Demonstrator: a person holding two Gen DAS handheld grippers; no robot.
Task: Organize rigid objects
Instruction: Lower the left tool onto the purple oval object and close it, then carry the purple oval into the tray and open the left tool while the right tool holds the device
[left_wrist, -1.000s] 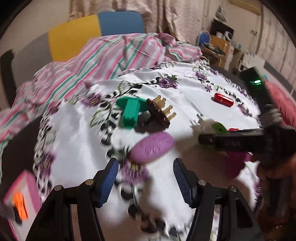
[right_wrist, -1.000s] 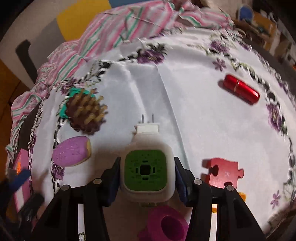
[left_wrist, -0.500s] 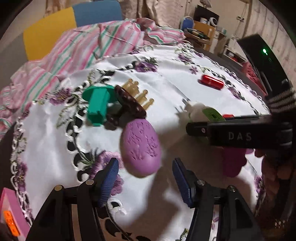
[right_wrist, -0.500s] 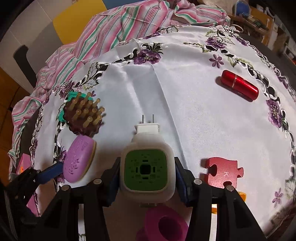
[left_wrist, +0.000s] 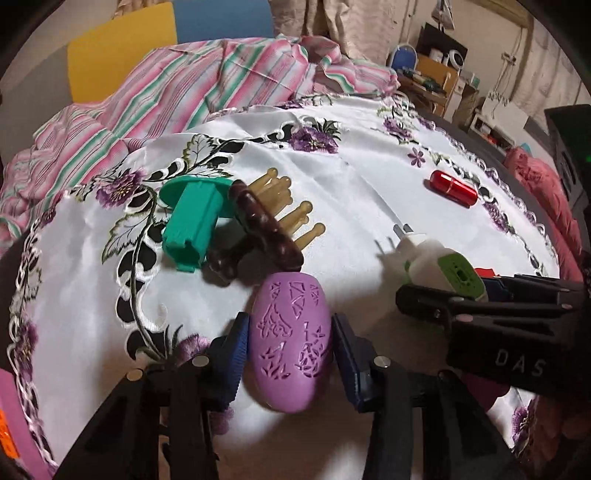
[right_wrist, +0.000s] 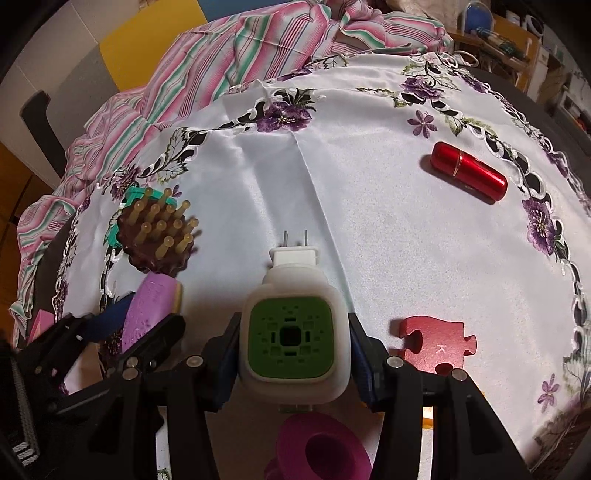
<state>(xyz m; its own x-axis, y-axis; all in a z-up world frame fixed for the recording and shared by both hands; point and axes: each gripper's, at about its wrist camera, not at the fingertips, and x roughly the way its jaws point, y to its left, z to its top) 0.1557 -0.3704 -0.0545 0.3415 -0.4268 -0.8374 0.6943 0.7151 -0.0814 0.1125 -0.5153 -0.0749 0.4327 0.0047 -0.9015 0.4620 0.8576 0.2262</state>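
The purple soap (left_wrist: 290, 345) sits between the blue pads (left_wrist: 236, 356) of the left gripper (left_wrist: 290, 354), and both pads touch its sides, so this gripper is closed on it. The soap lies near the front edge of the white cloth (left_wrist: 351, 206), with its long side pointing away from the camera. Just behind it is the brown brush (left_wrist: 267, 230), which leans on the green piece (left_wrist: 192, 225); the brush almost touches the far end of the soap.

The white plug (right_wrist: 291, 332) with a green face is held in the right gripper (right_wrist: 291, 354), whose pads press on both its sides. Its two metal pins point forward, to the middle of the cloth. In the right wrist view the left gripper (right_wrist: 122, 332) with the soap (right_wrist: 149, 314) is just beside the plug, on its left.

Near the plug on the right lies a red puzzle piece (right_wrist: 432, 341), and under the gripper a magenta ring (right_wrist: 321, 448) shows. The red tube (right_wrist: 467, 177) lies well apart, near the far right border of the cloth.

The middle of the cloth, between the brush and the tube, is free. A striped blanket (left_wrist: 207, 85) lies behind the far edge.
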